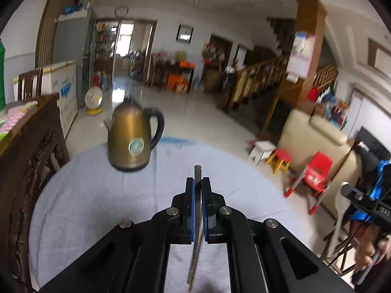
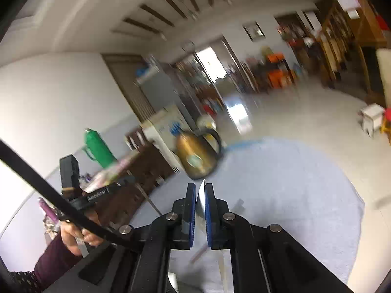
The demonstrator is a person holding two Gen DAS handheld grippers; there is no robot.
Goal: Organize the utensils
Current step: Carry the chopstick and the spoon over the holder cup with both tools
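Thin metal utensil point(image 1: 197, 222) edge-on; pale spoon point(image 2: 201, 201) upright.

The left tool point(image 1: 198, 190) grips a thin metal utensil point(image 1: 196, 222) above the cloth-covered table point(image 1: 97, 195).

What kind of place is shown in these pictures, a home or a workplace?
Most likely a home's large living room: a beige sofa with small red children's chairs beside it, a wooden staircase railing, and a brass-coloured kettle on a cloth-covered table.
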